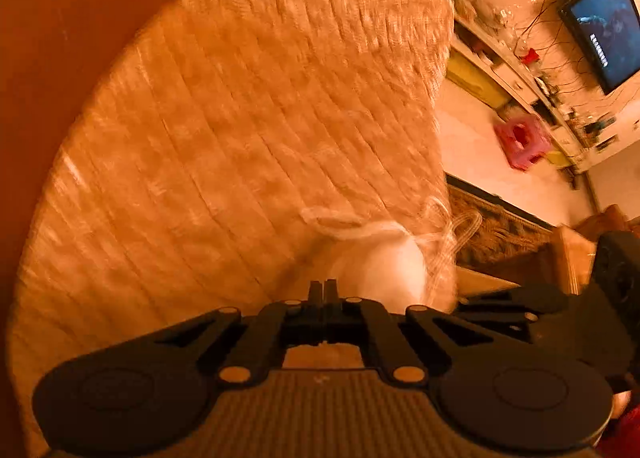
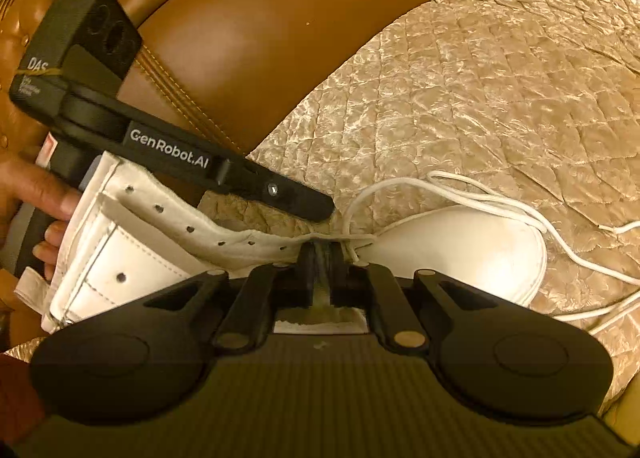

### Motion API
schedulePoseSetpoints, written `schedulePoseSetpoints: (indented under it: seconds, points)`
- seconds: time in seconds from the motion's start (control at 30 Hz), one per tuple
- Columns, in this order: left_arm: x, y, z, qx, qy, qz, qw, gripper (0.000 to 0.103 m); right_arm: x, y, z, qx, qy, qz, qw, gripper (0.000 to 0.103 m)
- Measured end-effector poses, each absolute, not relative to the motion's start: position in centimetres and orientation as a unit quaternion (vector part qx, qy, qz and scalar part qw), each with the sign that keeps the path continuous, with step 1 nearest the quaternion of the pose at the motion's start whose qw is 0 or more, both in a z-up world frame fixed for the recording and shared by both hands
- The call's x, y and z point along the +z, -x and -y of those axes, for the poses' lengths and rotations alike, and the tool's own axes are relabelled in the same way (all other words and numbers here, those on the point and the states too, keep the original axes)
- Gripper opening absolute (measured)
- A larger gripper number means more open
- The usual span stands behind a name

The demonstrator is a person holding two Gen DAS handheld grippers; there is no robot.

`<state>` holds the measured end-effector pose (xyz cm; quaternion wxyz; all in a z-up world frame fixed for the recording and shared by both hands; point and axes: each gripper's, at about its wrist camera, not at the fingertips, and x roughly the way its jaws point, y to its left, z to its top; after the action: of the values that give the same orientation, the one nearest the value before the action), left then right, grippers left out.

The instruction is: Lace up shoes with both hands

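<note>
Lacing barely begun: most eyelets on shoe (image 2: 460, 250) sitting empty, lace (image 2: 500, 201) trailing loose.
Right tool (image 2: 320, 254) clamping shoe's eyelet edge; left tool (image 2: 316, 213) clenched near lace, grasp unclear.

I see the shoe (image 2: 460, 242) as smooth white leather with a soft sheen, its punched flap edge raw and slightly fuzzy. Its lace (image 2: 484, 197) looks like thin white woven cord, matt. Under the shoe I read the bedcover (image 2: 500, 97) as quilted, crinkled beige fabric with a satin-like shine. Behind the shoe, the headboard (image 2: 260, 37) looks like glossy brown leather, part smooth, part button-tufted. My left gripper (image 2: 320, 213) above the shoe and my right gripper (image 2: 322, 254) in front of it are matt black plastic, with ribbed casing.
</note>
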<state>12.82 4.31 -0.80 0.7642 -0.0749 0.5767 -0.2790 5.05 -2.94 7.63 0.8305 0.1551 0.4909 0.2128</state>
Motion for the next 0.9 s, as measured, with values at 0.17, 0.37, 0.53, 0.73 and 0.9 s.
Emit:
schedulePoseSetpoints:
  seconds: [0.17, 0.37, 0.53, 0.73, 0.9]
  points:
    - [0.3, -13.6, -5.8, -0.277, 0.097, -0.574, 0.765, 0.0, 7.7, -4.5, 3.7, 0.207, -0.175, -0.481, 0.834, 0.026]
    - [-1.7, -14.2, -6.2, -0.283, 0.179, -0.631, 0.699, 0.003, 7.9, -4.3, 3.6, 0.207, -0.164, -0.481, 0.836, 0.026]
    - [-3.7, -13.8, -6.0, -0.282, 0.214, -0.656, 0.667, 0.006, 8.5, -3.8, 3.4, 0.216, -0.133, -0.487, 0.836, 0.026]
    - [-4.5, -13.6, -5.7, -0.279, 0.23, -0.663, 0.655, 0.008, 8.7, -3.9, 3.1, 0.238, -0.112, -0.493, 0.829, 0.018]
    - [-4.6, -13.6, -5.6, -0.273, 0.239, -0.666, 0.652, 0.012, 8.5, -4.4, 2.4, 0.234, -0.105, -0.486, 0.836, 0.006]
